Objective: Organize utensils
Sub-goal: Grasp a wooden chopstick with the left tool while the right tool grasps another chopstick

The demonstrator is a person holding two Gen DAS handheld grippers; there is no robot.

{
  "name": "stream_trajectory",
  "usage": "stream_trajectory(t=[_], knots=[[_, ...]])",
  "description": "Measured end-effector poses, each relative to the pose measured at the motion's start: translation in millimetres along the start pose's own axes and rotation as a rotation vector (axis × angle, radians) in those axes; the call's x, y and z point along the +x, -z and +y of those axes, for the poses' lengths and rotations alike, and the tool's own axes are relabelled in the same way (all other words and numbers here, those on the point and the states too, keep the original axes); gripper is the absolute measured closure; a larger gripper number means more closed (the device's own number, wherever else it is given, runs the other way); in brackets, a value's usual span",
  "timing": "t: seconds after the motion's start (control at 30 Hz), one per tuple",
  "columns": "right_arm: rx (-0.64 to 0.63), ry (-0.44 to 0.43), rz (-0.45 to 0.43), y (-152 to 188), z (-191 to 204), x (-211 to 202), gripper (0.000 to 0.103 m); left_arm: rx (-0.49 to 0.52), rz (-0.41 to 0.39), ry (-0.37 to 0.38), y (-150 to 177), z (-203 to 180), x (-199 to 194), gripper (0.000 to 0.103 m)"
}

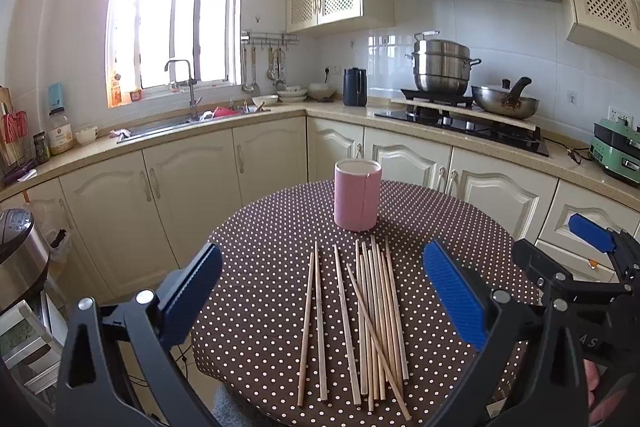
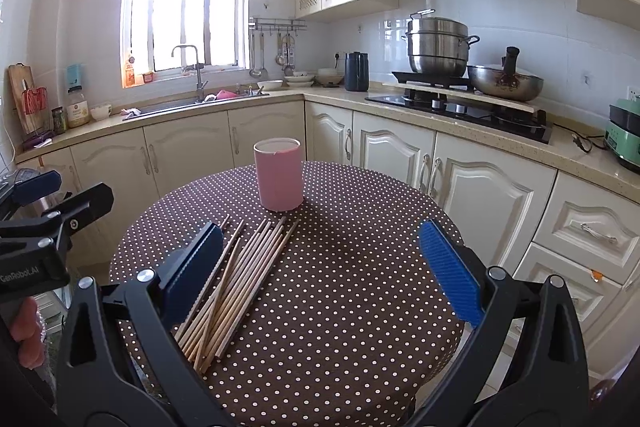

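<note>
Lengthwise, chopsticks lie flat, tips toward the pink cup.

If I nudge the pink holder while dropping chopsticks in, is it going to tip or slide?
The pink holder stands upright, taller than it is wide, and no chopsticks show above its rim, so it is probably light and may tip if bumped near the top. It sits on the dotted tablecloth, which likely gives some grip, so it may tip sooner than slide.
</note>
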State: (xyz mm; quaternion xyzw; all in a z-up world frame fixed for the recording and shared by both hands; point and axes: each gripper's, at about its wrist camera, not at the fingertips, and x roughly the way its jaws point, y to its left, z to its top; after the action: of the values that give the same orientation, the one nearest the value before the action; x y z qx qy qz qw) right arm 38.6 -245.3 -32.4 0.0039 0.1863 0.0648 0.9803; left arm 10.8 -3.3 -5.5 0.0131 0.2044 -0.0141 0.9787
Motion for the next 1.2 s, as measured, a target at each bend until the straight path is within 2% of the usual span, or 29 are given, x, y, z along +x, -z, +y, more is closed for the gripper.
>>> stream_trajectory(t=[0.33,0.9,1.03,1.2], knots=[[0.034,0.025,0.137,15.7,-5.0,44.9,0.006,-0.028,0.151,-0.03,15.4,13.9,41.5,0.004],[0.044,0.066,0.462,45.4,11.9,159.8,0.006,-0.109,0.449,-0.097,54.1,60.4,156.1,0.004],[0.02,0.059,0.488,47.1,21.1,174.4,0.006,-0.113,0.506,-0.116,64.6,68.9,182.3,0.004],[0.013,0.08,0.519,47.7,23.3,190.4,0.006,-0.112,0.537,-0.109,67.4,71.1,207.2,0.004]])
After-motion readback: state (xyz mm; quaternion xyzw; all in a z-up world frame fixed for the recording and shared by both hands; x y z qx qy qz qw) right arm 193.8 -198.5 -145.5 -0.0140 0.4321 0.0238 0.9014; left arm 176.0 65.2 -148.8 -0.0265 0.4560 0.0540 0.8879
